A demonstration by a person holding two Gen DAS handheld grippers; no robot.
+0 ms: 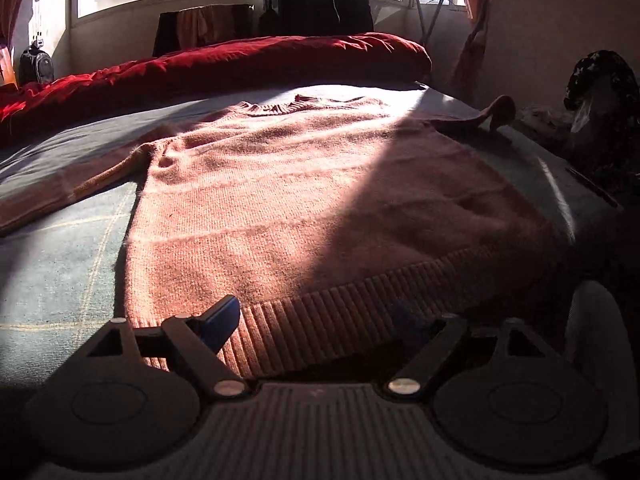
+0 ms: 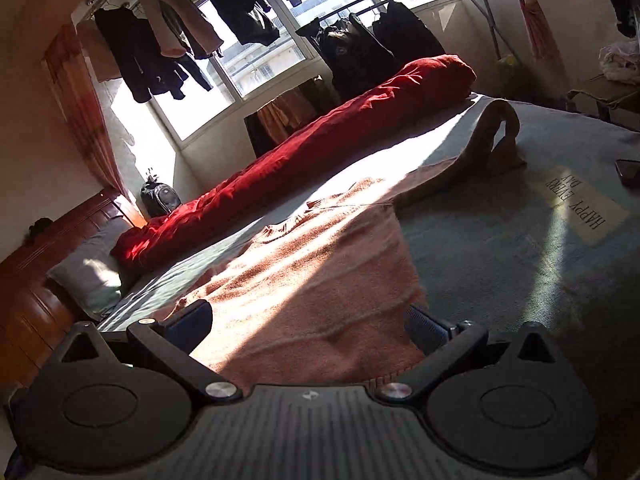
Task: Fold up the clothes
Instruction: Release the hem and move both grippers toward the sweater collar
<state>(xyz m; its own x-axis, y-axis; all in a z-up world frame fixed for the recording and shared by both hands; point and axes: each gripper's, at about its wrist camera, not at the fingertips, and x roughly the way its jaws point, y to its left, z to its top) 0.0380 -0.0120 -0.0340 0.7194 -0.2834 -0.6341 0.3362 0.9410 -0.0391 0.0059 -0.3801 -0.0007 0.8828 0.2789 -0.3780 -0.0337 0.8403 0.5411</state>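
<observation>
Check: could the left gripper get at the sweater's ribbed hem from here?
Probably yes: the left gripper stands open right over the ribbed hem of the sweater, with nothing between them.

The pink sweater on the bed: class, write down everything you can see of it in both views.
The pink sweater is a fuzzy knit with a ribbed hem and ribbed round collar. It lies spread flat on the grey-green bedsheet, collar toward the red duvet. One sleeve stretches out flat; the other sleeve arches up in a loop. Sunlight covers part of it, shadow the rest. The open left gripper sits over the hem; whether its pads touch is unclear.
</observation>
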